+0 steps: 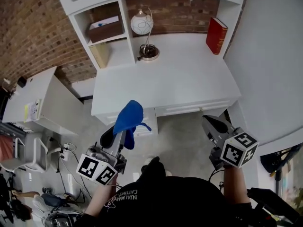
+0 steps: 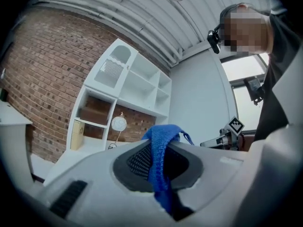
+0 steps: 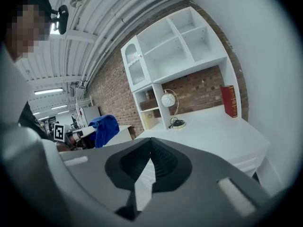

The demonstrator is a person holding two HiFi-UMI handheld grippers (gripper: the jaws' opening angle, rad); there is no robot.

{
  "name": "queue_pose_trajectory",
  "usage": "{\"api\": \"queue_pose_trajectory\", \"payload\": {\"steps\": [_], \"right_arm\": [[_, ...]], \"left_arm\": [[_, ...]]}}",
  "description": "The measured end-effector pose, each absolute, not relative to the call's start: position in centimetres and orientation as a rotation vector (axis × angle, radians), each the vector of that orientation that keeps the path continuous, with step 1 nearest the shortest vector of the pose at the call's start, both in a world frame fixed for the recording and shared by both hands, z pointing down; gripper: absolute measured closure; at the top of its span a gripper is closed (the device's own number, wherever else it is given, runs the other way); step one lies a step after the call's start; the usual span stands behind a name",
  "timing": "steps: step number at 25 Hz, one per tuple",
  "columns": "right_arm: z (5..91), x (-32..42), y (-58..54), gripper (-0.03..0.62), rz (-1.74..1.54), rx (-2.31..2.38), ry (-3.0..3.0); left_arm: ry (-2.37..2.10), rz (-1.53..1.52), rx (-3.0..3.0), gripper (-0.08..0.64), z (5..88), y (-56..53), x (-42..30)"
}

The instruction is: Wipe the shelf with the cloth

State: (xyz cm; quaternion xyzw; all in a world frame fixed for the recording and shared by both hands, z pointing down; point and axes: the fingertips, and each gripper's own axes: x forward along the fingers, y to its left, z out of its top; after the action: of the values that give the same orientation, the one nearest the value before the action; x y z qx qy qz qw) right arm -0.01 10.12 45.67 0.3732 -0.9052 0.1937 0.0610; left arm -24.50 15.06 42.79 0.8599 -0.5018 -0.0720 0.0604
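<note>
Against the brick wall (image 1: 38, 32) stands one white shelf unit (image 3: 189, 56). The head view cuts off its upper compartments. The right gripper view shows them complete.

One white surface (image 1: 189, 84) extends forward from the shelf unit's base. Items on or above it:

1. One red book (image 1: 216, 35), upright at the rear right corner, against the shelf unit's right upright.
2. One globe lamp (image 1: 142, 22), with its base at the rear edge, left of centre.
3. One brown box (image 1: 105, 30), in a left compartment of the shelf unit.
4. One pale upright item (image 1: 99, 55), in the compartment below the box. Its type cannot be determined.

There is one blue cloth (image 1: 129, 117). It is held off the front edge of the surface near the front left corner, clear of the shelf unit.

The left gripper (image 2: 160, 150) has its fingers clamped on the cloth. A fold stands above the fingertips and the remainder hangs below, hiding part of the ribbed pads.

The right gripper (image 3: 151, 148) has its fingers together at the tips, with nothing between them. It is positioned off the front right corner of the surface.
</note>
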Motion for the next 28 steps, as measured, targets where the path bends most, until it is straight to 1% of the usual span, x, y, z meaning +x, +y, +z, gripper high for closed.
{"api": "queue_pose_trajectory", "payload": {"steps": [6, 11, 19, 22, 25, 28], "right_arm": [[46.2, -0.2, 6.9, 0.584, 0.572, 1.154, -2.712], [45.5, 0.1, 1.7, 0.584, 0.564, 1.219, -2.692], [40.4, -1.4, -9.0, 0.584, 0.445, 1.320, -2.700], [38.2, -2.0, -12.0, 0.584, 0.383, 1.363, -2.697], [36.8, -3.1, -14.0, 0.584, 0.336, 1.381, -2.702], [35.9, -4.6, -14.9, 0.584, 0.291, 1.362, -2.717]], "left_arm": [[-1.474, -0.229, 2.588, 0.534, 42.8, 10.2, -24.9], [-1.469, -0.282, 2.599, 0.538, 41.9, 3.0, -25.2], [-1.308, -0.462, 2.666, 0.541, 36.3, -7.8, -27.4], [-1.176, -0.548, 2.660, 0.545, 34.3, -10.9, -28.5], [-0.983, -0.543, 2.707, 0.546, 32.4, -13.2, -28.6], [-0.896, -0.504, 2.795, 0.545, 30.0, -14.8, -28.6]]}}
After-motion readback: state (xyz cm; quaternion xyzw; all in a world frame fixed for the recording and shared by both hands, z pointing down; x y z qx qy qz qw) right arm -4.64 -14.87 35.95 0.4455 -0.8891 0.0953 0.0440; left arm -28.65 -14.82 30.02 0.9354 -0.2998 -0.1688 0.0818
